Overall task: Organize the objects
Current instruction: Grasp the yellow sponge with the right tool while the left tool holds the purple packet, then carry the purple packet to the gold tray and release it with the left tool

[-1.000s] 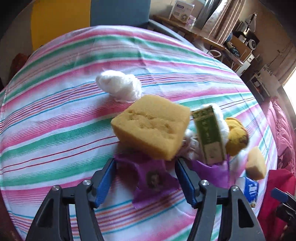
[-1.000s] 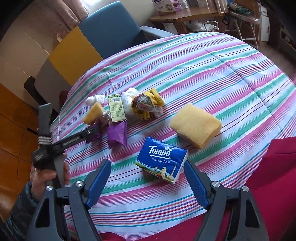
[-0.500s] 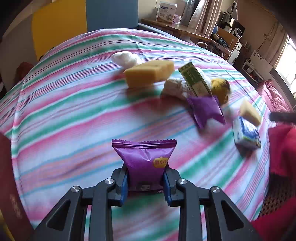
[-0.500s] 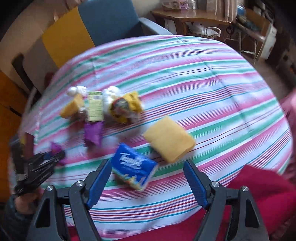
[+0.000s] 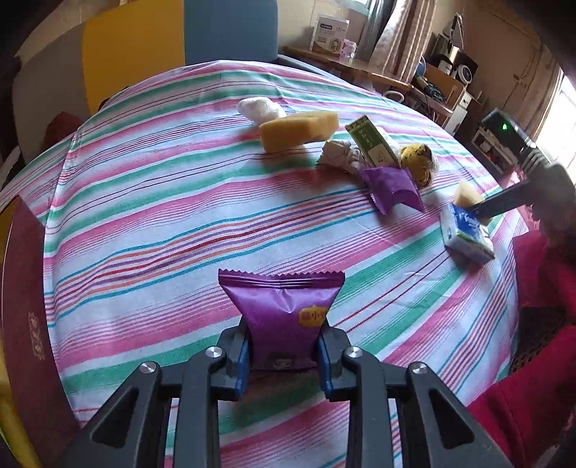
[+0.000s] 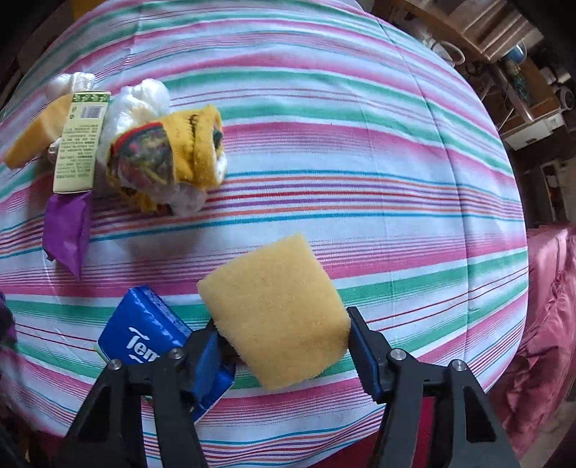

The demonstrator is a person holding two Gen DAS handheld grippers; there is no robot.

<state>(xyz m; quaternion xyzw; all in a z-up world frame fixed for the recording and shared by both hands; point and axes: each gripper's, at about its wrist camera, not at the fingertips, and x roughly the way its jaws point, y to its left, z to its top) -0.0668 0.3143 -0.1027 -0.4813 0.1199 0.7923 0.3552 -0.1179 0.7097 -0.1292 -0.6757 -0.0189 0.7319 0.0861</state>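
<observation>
Purple snack packet (image 5: 282,316) is sitting clamped in our left gripper (image 5: 282,354) over the tablecloth (image 5: 151,223), while we're closing the right gripper (image 6: 284,345) around the yellow sponge (image 6: 275,311), pads not clearly pressing yet, so we're centring before squeezing.

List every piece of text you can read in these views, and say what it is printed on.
"Tem", cut off by the claw: blue tissue pack.
Orange badge on held purple snack packet: characters too blurred.
Green-and-cream box: barcode and fine print, too small.
White carton on far desk: unreadable.
</observation>
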